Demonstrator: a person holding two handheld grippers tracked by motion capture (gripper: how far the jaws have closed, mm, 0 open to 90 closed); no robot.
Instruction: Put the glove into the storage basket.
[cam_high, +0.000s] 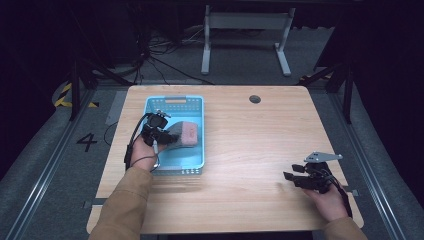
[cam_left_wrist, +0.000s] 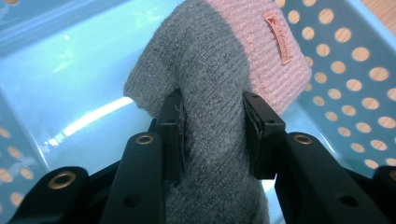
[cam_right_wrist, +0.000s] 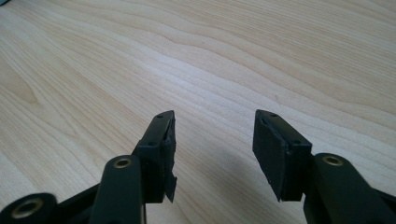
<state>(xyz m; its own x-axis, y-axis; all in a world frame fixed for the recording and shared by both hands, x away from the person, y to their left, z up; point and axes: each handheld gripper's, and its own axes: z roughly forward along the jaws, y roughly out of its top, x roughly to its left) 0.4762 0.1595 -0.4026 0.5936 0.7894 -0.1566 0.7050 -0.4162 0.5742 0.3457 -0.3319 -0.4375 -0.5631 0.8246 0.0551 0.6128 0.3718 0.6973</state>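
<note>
Gripping a sock (cam_left_wrist: 210, 93), my left claw (cam_high: 161, 135) has its two black jaws pressed into the grey knit from either side, the fabric bulging between the pads (cam_left_wrist: 173, 135). The sock is grey along the held part and pink at the far end, where a small tan label (cam_left_wrist: 278, 37) is sewn on. From above, claw and sock sit inside a light blue basket (cam_high: 197, 102) with perforated walls; the pink end (cam_high: 190, 134) points right, close to the basket's right wall. Whether the sock rests on the basket floor or hangs just above it I cannot tell. The basket stands on the left half of a wooden table (cam_high: 240, 130), toward the far edge. A cable (cam_high: 134, 140) loops from my left claw over the basket's left rim.

My right claw (cam_high: 295, 178) is at the near right of the table, well apart from the basket, jaws spread wide with nothing between them; a grey three-cornered plate (cam_high: 322, 157) sits on top. In its own view the pads (cam_right_wrist: 275, 149) hover over bare wood grain (cam_right_wrist: 210, 70).
</note>
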